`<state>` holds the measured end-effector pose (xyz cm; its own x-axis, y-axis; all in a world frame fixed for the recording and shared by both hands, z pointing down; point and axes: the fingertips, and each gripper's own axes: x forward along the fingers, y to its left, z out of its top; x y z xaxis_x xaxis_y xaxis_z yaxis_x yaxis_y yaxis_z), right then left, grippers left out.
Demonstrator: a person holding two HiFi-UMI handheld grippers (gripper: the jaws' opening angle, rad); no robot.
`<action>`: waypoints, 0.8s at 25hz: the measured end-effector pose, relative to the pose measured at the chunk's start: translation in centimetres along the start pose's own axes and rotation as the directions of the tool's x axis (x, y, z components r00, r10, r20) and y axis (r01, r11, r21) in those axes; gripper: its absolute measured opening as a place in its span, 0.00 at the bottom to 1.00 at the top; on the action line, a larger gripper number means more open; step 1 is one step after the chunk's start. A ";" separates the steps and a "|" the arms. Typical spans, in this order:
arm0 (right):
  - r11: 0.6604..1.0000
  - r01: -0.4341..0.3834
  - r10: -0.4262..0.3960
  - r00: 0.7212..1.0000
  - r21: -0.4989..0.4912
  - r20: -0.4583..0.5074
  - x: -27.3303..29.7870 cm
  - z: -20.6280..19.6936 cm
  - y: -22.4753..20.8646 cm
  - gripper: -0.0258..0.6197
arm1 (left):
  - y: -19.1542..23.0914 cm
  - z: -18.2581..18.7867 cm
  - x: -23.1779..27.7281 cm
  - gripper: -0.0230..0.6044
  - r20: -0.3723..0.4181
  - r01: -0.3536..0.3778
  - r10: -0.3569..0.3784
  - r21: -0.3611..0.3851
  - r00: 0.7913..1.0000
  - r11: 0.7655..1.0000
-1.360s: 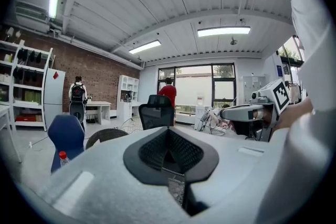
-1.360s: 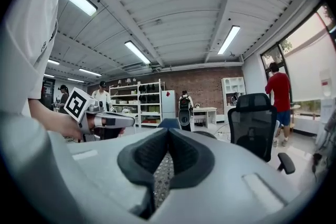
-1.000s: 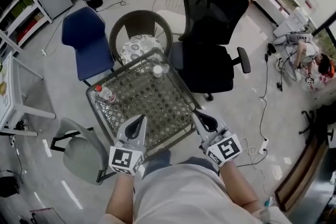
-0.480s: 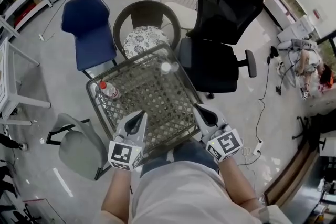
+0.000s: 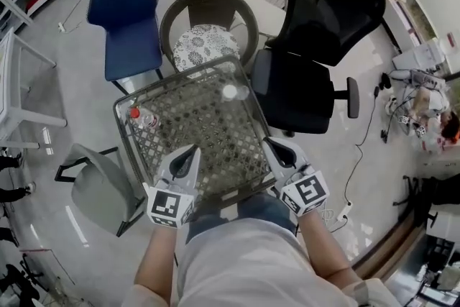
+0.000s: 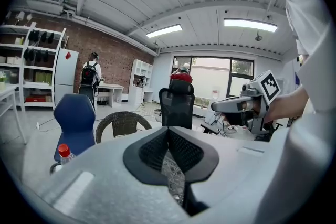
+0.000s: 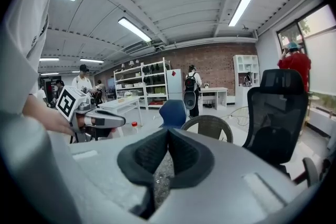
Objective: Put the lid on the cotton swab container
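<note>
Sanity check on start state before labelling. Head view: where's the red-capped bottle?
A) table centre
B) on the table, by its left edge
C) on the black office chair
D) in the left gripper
B: the red-capped bottle sits by the left edge of the glass-topped table, apart from the cotton swab container near the far edge.

No word, number or brand can be read in these views. The cube of the left tool carries a black-and-white square marker, and the cube of the right tool carries a second marker; both are patterns, not letters. The bottle with the red cap on the bench has a label, but its print is too small to read.
</note>
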<state>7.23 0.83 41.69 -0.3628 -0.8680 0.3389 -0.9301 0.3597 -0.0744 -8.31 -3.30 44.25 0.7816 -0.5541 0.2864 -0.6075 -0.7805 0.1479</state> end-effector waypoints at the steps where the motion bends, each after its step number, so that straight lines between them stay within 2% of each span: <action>1: 1.000 -0.015 0.015 1.000 0.000 -0.009 0.4 -0.2 -0.6 0.04 | 0.1 0.0 0.6 0.05 -0.007 -0.011 0.011 0.000 1.000 1.000; 10: 0.992 -0.125 0.124 0.987 -0.004 -0.104 4.3 -2.6 -5.3 0.05 | 1.2 -1.9 5.7 0.05 -0.061 -0.109 0.106 -0.048 0.992 0.993; 20: 0.979 -0.203 0.195 0.959 -0.022 -0.205 9.2 -6.0 -9.2 0.04 | 2.4 -6.2 12.0 0.05 -0.158 -0.127 0.113 -0.078 0.981 0.989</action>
<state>12.85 -8.39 51.16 -0.5174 -0.6925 0.5027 -0.8354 0.5362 -0.1211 -1.28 -10.01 53.88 0.6755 -0.5859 0.4477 -0.7109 -0.6788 0.1841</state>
